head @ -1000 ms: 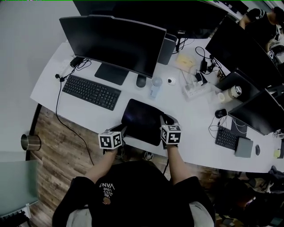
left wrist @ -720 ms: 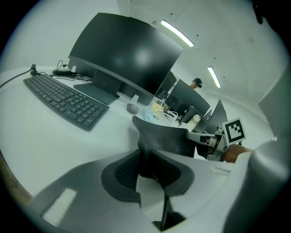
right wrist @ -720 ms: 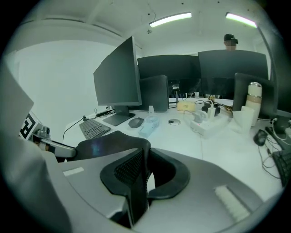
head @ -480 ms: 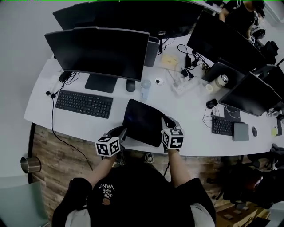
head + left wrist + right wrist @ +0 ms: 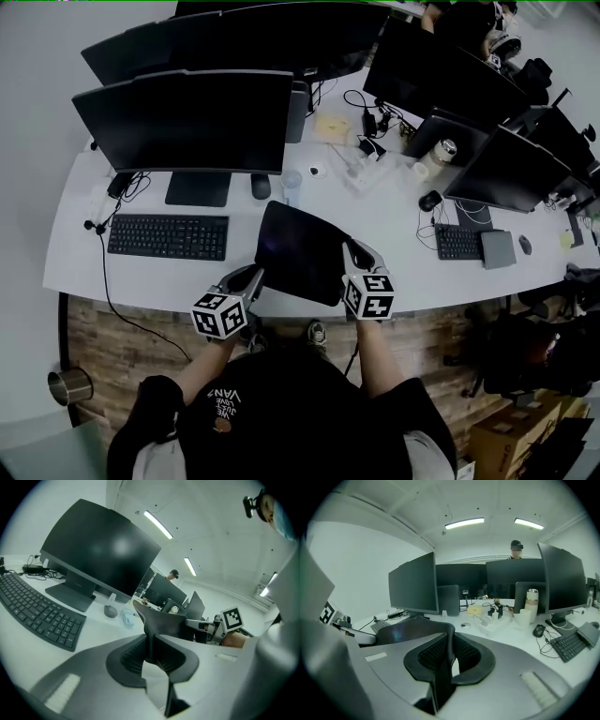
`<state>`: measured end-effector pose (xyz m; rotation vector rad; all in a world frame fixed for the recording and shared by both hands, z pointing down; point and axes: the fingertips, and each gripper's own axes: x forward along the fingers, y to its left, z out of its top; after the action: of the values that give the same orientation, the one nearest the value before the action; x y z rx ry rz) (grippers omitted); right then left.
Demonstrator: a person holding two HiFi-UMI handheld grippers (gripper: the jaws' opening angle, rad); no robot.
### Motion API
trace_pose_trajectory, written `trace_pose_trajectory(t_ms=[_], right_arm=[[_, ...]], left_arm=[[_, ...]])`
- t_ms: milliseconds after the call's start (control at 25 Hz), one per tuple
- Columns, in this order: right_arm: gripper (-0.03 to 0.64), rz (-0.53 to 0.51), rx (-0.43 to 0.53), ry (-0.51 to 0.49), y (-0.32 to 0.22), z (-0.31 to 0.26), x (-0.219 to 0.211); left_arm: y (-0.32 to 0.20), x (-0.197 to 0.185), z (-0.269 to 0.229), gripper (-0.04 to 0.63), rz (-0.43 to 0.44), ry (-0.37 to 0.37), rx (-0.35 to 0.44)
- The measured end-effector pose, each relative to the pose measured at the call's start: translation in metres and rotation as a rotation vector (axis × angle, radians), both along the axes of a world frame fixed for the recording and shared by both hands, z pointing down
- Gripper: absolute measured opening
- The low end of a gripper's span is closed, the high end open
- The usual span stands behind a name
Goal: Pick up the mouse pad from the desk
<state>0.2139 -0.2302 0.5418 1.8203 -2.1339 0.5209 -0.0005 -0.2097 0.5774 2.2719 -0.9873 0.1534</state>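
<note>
1. Head view: the mouse pad (image 5: 298, 251) is tilted up over the near edge of the desk (image 5: 403, 234). The left gripper (image 5: 251, 278) holds its near-left corner and the right gripper (image 5: 354, 255) its right edge
2. Left gripper view: the jaws have just closed tighter and now pinch the pad's thin edge. The sheet curls beyond them, so it is probably light, soft and floppy
3. Right gripper view: the jaws are clamped on the opposite edge. Gripping both edges should keep it from sagging

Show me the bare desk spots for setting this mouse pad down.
Bare white desk lies between the black rectangular mouse pad and the small black keyboard, and along the front edge by the wide black keyboard. Crowded: around the white power strip behind.
</note>
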Motion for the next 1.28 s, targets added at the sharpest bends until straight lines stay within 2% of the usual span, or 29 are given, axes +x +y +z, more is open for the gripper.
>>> trace_pose_trajectory(t_ms=[240, 640, 960, 1280], right_arm=[[0.046, 0.07, 0.079, 0.007, 0.009, -0.027, -0.003], [0.044, 0.15, 0.14, 0.023, 0.034, -0.046, -0.01], [0.041, 0.198, 0.154, 0.026, 0.052, -0.045, -0.015], [0.04, 0.228, 0.17, 0.033, 0.06, -0.047, -0.015]], left_arm=[[0.0, -0.004, -0.021, 0.049, 0.069, 0.049, 0.057], [0.006, -0.008, -0.035, 0.044, 0.165, 0.046, 0.145], [0.013, -0.017, -0.031, 0.044, 0.179, 0.005, 0.193], [0.02, -0.021, -0.033, 0.044, 0.188, 0.022, 0.209]])
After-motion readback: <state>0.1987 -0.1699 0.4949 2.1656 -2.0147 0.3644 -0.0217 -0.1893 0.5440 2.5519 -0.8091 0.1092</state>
